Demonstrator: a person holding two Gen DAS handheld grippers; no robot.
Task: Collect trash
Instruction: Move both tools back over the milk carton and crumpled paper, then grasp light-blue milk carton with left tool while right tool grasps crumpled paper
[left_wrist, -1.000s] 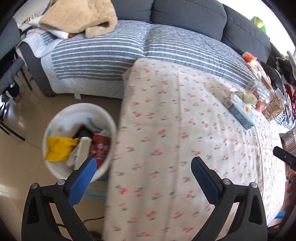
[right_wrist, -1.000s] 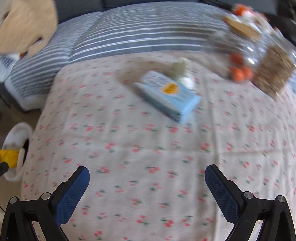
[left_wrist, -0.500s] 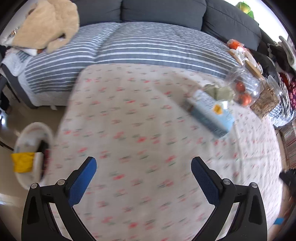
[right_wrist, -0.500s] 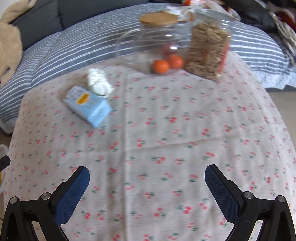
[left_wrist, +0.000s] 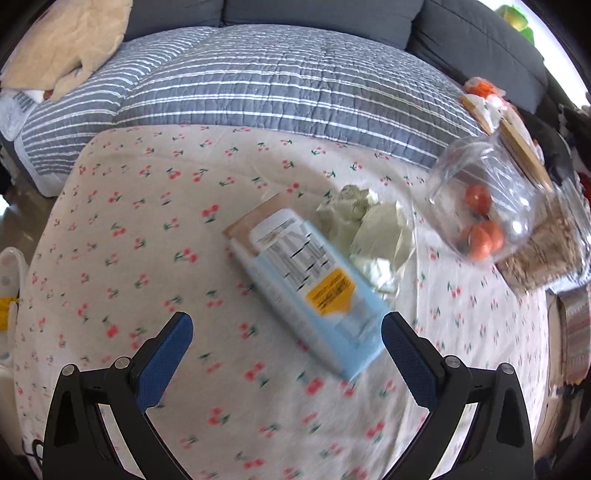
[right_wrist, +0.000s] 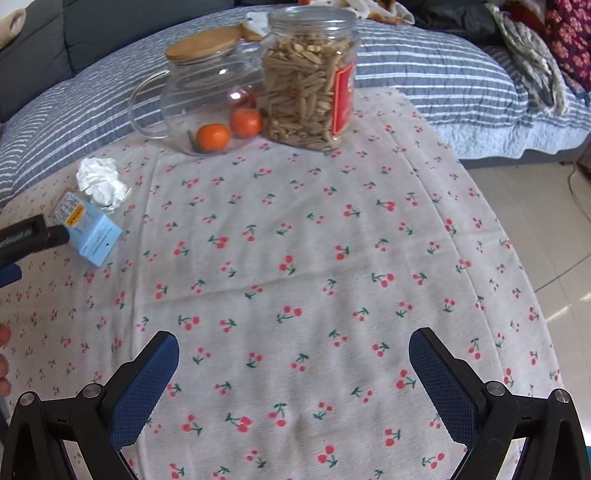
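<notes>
A light blue carton (left_wrist: 310, 284) lies flat on the cherry-print tablecloth (left_wrist: 147, 258), with a crumpled white tissue (left_wrist: 365, 229) touching its far side. My left gripper (left_wrist: 288, 339) is open, just in front of the carton's near end. In the right wrist view the carton (right_wrist: 88, 229) and tissue (right_wrist: 101, 182) sit at the far left, with the left gripper's finger (right_wrist: 26, 240) beside the carton. My right gripper (right_wrist: 295, 380) is open and empty above bare cloth. The white bin's rim (left_wrist: 11, 266) shows at the left edge.
A glass teapot with oranges (right_wrist: 207, 107) and a jar of snacks (right_wrist: 310, 77) stand at the table's far side. A sofa with a striped quilt (left_wrist: 258, 81) runs behind. Tiled floor (right_wrist: 546, 229) lies right of the table.
My left gripper has swung from over the bin to the right and forward, up to the blue carton. My right gripper has turned right toward the teapot and jar. Both stay open.
</notes>
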